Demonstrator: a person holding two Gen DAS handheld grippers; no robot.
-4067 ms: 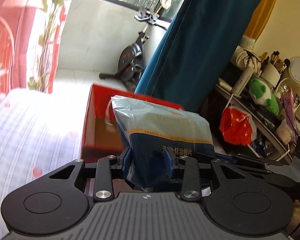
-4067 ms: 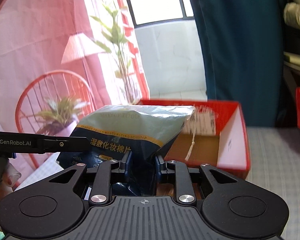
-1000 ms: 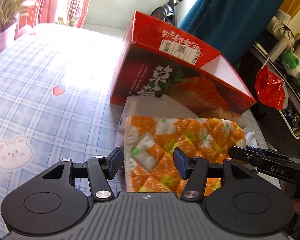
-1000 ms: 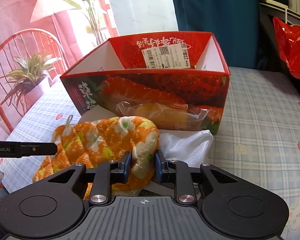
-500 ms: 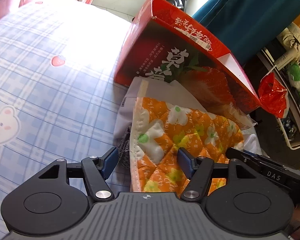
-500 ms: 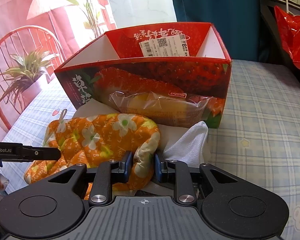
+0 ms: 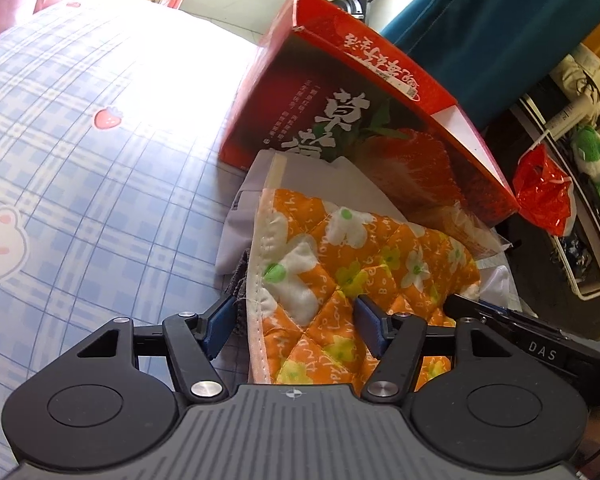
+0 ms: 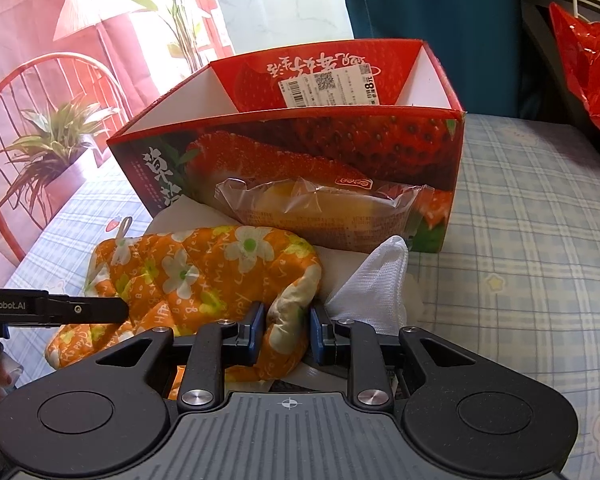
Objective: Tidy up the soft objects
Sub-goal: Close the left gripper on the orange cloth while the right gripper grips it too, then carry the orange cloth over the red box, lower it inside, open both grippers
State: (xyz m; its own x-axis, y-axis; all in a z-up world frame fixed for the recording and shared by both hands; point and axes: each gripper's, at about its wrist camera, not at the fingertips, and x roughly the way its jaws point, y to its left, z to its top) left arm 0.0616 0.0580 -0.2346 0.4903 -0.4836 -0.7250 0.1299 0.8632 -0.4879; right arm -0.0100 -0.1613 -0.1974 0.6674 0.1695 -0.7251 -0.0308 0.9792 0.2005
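An orange flowered quilted mitt (image 7: 340,264) lies on the plaid bed sheet in front of a red strawberry box (image 7: 380,128). My left gripper (image 7: 294,320) is open, its blue pads straddling the mitt's cuff end, with a gap at the left pad. My right gripper (image 8: 286,330) is shut on the mitt's (image 8: 204,272) padded right edge. Against the box (image 8: 300,152) leans a bread packet in a clear wrapper (image 8: 320,208). A white mesh cloth (image 8: 376,288) sits just right of the mitt. Pale cloth (image 7: 240,232) lies under the mitt.
Blue plaid bed sheet (image 7: 80,160) spreads to the left and also right of the box (image 8: 540,240). A red plastic bag (image 7: 544,188) and a cluttered shelf (image 7: 592,160) stand at the right, a teal curtain (image 8: 420,20) behind, and a potted plant (image 8: 48,152) to the left.
The blue bag that both grippers held four seconds ago is out of view. Over the last second the left jaws widened slightly around the mitt and the view rolled. The right grip is unchanged.
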